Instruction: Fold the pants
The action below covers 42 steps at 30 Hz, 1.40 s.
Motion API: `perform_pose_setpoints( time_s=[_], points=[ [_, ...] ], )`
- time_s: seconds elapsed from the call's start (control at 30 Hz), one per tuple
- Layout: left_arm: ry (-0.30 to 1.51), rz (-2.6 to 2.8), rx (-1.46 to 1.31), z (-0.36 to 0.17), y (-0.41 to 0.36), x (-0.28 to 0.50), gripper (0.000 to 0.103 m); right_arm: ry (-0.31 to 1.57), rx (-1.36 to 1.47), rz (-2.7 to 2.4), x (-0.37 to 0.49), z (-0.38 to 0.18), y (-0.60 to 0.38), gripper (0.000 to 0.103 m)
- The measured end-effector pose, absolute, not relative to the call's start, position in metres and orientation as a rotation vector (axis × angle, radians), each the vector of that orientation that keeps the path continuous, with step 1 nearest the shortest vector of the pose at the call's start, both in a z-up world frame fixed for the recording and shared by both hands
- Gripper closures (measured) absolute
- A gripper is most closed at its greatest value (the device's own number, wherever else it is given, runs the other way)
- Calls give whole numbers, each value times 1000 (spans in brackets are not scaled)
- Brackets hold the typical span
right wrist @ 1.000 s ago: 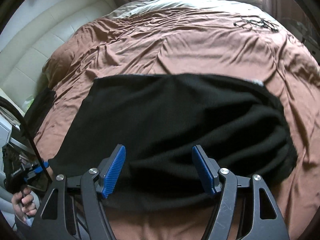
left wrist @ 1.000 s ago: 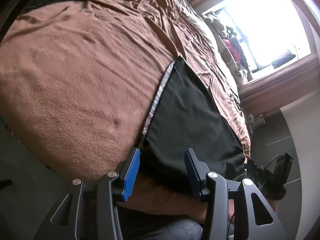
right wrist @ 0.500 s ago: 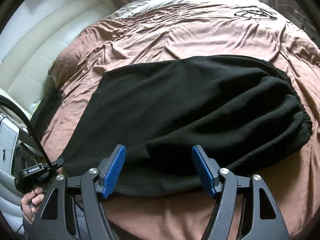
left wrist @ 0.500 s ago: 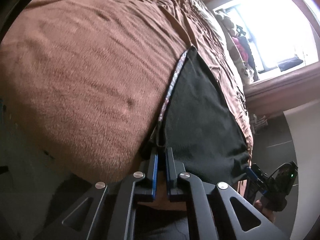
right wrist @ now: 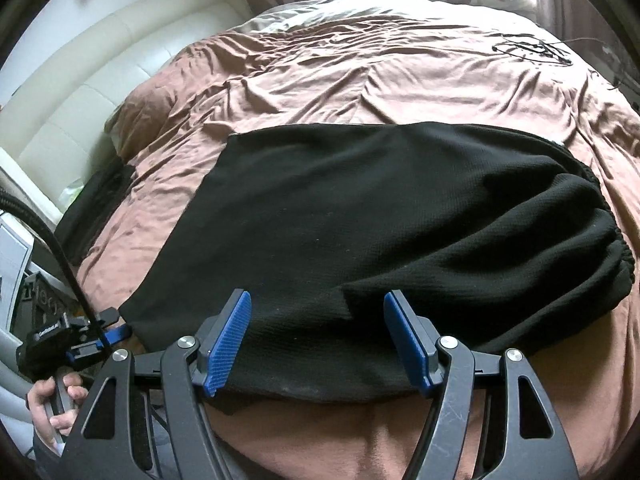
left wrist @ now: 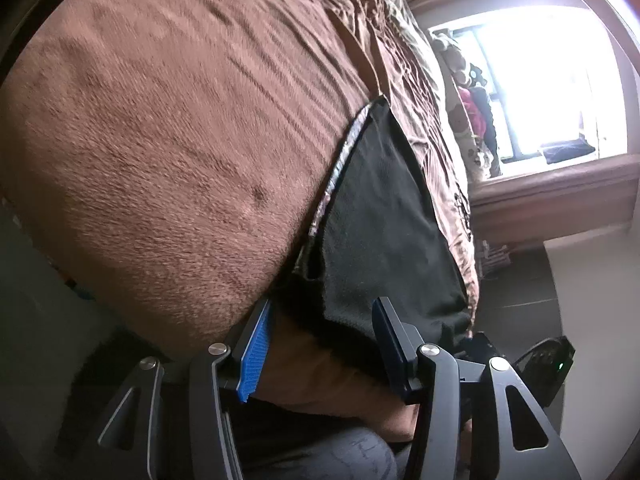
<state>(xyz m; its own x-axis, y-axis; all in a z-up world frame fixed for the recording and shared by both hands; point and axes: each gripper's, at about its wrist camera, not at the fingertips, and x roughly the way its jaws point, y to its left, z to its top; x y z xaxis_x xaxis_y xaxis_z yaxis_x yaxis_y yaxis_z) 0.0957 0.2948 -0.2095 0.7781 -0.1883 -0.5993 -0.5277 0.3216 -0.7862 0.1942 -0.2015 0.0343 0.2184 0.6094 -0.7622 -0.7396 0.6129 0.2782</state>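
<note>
Pants [right wrist: 360,216], black and knitted, lie spread on the brown bedspread [right wrist: 360,72] near the bed's front edge, already doubled over, with the gathered elastic waistband [right wrist: 612,248] bunched at the right in the right wrist view and the leg ends to the left. The left gripper [left wrist: 320,340] sits at the near left corner of the cloth; its jaws have just been opening and now stand roughly half apart, with the hem [left wrist: 320,320] lying just ahead of and between the blue pads but not pinched. A patterned lining shows along the cloth's far edge there. The right gripper [right wrist: 318,340] hovers over the near edge around the middle of the garment, its jaws well apart and gripping nothing, the fabric running under the gap.

To my eye the step in hand is getting a fresh hold for the next fold. To do it well, each gripper should come down low enough to catch every layer at the edge, not just the top one, and close squarely on the hem. The two should then lift together and carry the leg end across toward the waistband, keeping the edge taut so no crease gets trapped.
</note>
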Motion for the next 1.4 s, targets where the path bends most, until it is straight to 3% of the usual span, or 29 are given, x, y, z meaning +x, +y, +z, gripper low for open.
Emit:
perform_pose_setpoints(
  time_s=[0.47,0.73,0.83,0.9,1.0,1.4],
  points=[
    [604,227,-1300,-216,292,100,51,1031,-131,1008,195,17,-193,35],
    [604,239,-1279,-216,299,107,64,1060,-175,1036,188,1,-170,36],
    [616,228,-1275,-216,297,112,68,1095,-201,1015,186,-10,-166,50],
    [624,214,-1278,-217,294,113,83,1120,-213,1014,183,-17,-166,59],
    [626,216,-1279,-219,293,113,91,1137,-253,1026,175,-22,-166,61],
    [598,217,-1255,-204,293,111,91,1095,-258,1019,191,10,-172,65]
  ],
)
